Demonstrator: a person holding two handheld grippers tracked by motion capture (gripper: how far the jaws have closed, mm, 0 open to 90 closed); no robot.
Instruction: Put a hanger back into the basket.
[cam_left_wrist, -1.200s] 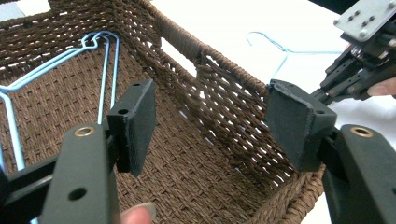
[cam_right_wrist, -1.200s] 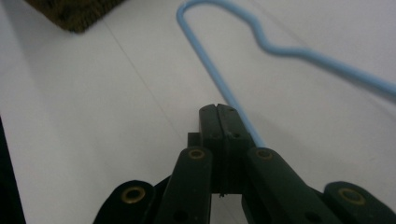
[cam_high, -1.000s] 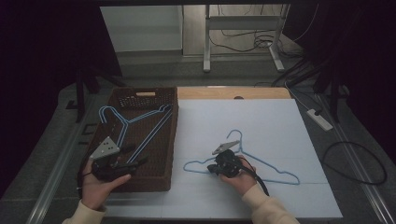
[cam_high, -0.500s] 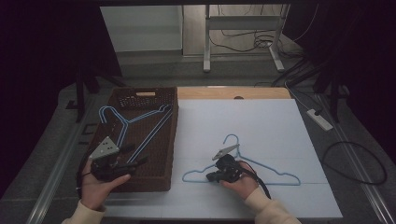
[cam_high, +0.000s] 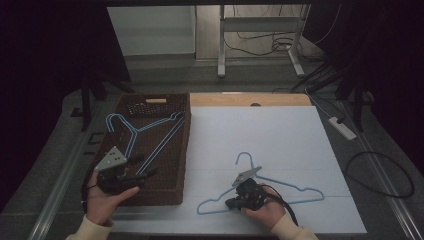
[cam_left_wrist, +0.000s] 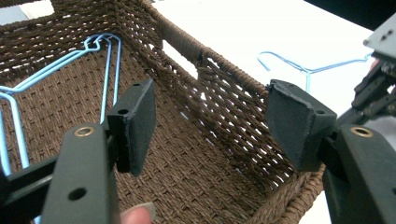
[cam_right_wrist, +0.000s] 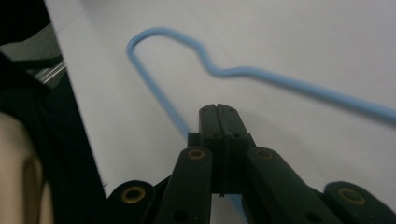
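Hanger in hand: a light-blue wire hanger (cam_high: 260, 187) lies flat on the white sheet of the counter (cam_high: 300, 130), well apart from the basket, its hook pointing away from the person.
Right gripper: the right gripper (cam_high: 234, 202) has its jaws pressed together on the hanger's lower wire near the left shoulder; in the right gripper view the thin blue wire (cam_right_wrist: 161, 93) runs straight into the closed jaws.
What changed: over the last second the hanger has slid across the sheet toward the person and a little to the right, dragged by that grip.
Left gripper: the left gripper (cam_high: 145, 175) hovers over the near end of the basket with its jaws spread wide and nothing between them.
Basket: the brown wicker basket (cam_high: 182, 150) at the counter's left holds more blue hangers (cam_high: 145, 135).
Reading: the hanger seems secured but has not been lifted; carrying it over the basket wall looks like the remaining work.
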